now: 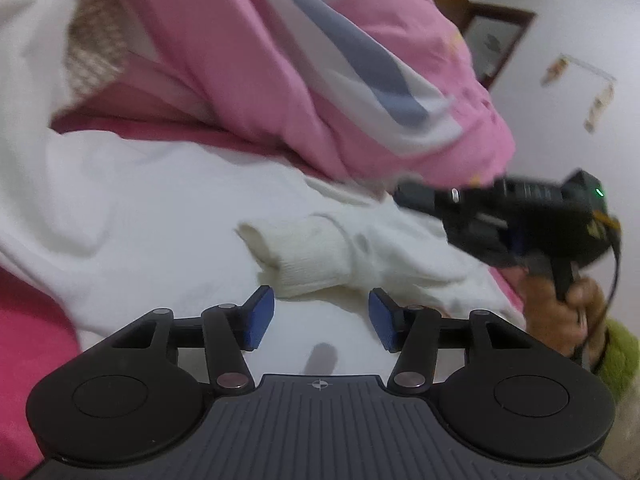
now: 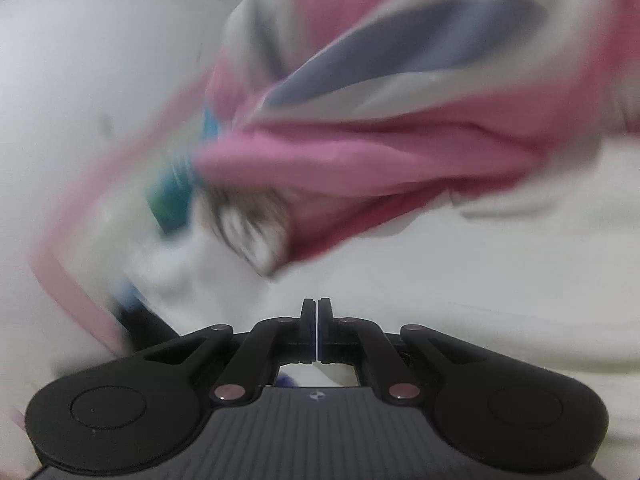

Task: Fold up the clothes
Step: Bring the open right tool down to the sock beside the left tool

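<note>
Left gripper [image 1: 322,318] is standing released, its blue pads [image 1: 260,318] apart with nothing between them; the ribbed cuff [image 1: 308,256] of the white garment [image 1: 152,200] is lying just ahead of the fingertips, untouched, on the white cloth that is spreading beneath the tool. Right gripper [image 2: 317,330] is clenched, its jaws meeting; the right wrist view is too blurred to show whether any cloth is pinched between them, though none is visible. In the left wrist view this right gripper [image 1: 404,194], carried by the person's hand [image 1: 560,316], is sitting at the lower edge of the pink striped cloth [image 1: 304,64], which is bulging beyond and above the cuff. Whether it is touching that cloth cannot be told.

Risk, as a judgement: the clenched jaws may be closing on nothing, so the garment would stay put. The left pads, closing from here, may be catching only the cuff's rim, which could slip free and let the sleeve bunch.
</note>
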Motion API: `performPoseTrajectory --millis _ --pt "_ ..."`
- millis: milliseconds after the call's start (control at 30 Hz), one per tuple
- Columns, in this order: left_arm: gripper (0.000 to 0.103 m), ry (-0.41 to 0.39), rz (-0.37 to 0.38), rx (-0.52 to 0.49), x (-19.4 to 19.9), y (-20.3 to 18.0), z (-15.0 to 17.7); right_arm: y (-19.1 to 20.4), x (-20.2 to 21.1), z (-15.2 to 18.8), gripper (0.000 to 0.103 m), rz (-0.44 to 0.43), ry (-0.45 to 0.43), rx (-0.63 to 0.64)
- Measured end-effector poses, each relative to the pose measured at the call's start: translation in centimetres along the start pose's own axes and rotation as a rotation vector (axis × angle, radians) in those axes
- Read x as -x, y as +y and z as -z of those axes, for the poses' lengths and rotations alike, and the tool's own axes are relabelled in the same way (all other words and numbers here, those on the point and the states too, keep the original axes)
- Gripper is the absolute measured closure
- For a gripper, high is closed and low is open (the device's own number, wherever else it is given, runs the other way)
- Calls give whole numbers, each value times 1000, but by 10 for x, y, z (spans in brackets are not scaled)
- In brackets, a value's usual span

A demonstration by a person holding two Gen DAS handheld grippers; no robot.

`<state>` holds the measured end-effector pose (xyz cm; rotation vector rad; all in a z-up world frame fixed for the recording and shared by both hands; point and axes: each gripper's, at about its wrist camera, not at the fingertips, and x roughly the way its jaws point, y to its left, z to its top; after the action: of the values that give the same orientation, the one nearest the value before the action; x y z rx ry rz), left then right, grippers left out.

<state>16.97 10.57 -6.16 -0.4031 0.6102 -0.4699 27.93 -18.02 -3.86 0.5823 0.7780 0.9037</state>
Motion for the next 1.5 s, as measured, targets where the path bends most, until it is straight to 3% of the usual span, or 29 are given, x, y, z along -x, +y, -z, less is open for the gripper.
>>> performPoseTrajectory --millis 100,200,333,467,533,633,733,833,900,933,967,1100,1200,1300,1400,1500 --pt "50 19 6 -31 -3 -3 2 -13 0 -3 103 -42 17 -61" --pt "50 32 5 -26 -6 -2 3 -8 -10 1 103 55 87 33" --pt "50 30 -11 12 -7 5 2 27 -19 19 101 201 133 298" --pt "50 5 -31 71 -3 15 -1 75 -30 57 96 398 140 792" --pt "50 -6 -38 111 0 22 -3 93 -38 80 75 453 147 1026" --pt "50 -24 -38 174 3 32 -6 111 -52 114 68 486 159 1328" --pt "50 -37 -25 217 6 38 -8 105 -72 126 58 519 223 1466" --pt "49 -46 -9 250 9 42 -10 97 -90 135 61 551 296 1557" --pt "48 -53 -1 267 10 44 -11 90 -98 131 73 584 316 1541" --pt "48 -58 3 277 11 45 -12 89 -98 126 93 591 308 1501" --pt "47 -64 11 293 12 47 -12 91 -95 118 95 580 290 1428" --pt "46 -77 81 400 19 61 -12 93 -57 57 95 401 153 882" --pt "45 -87 115 464 22 70 -12 66 -30 19 95 243 63 435" --pt "42 -89 141 480 24 72 -12 32 -12 9 95 90 9 97" --pt "38 -75 195 499 23 75 -11 4 -7 11 95 -28 -25 -133" --pt "35 -56 232 493 21 73 -11 -13 -8 14 95 -76 -66 -257"
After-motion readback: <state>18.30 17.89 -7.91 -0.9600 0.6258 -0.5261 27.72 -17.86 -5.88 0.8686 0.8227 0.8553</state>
